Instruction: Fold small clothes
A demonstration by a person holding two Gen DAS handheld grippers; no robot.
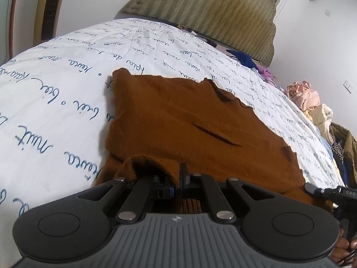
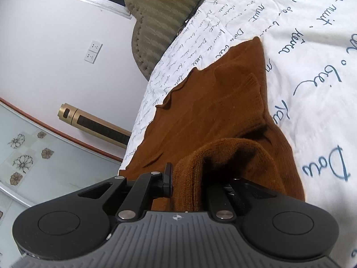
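Observation:
A brown knit garment (image 1: 189, 120) lies spread on the bed, its near edge lifted. In the left wrist view my left gripper (image 1: 177, 179) is shut on a bunched fold of that near edge, with cloth draped over its left finger. In the right wrist view my right gripper (image 2: 189, 183) is shut on the thick ribbed hem of the same garment (image 2: 212, 111). The hem bulges over and hides its right finger; only the left finger shows. At the right edge of the left wrist view, a black finger (image 1: 312, 189) of the right gripper pokes in beside the cloth.
The bed has a white sheet (image 1: 55, 84) printed with blue script. An olive padded headboard (image 1: 212, 11) stands at the far end. Loose clothes (image 1: 308, 98) are piled along the bed's right side. A gold tower appliance (image 2: 93, 122) stands on the floor by the wall.

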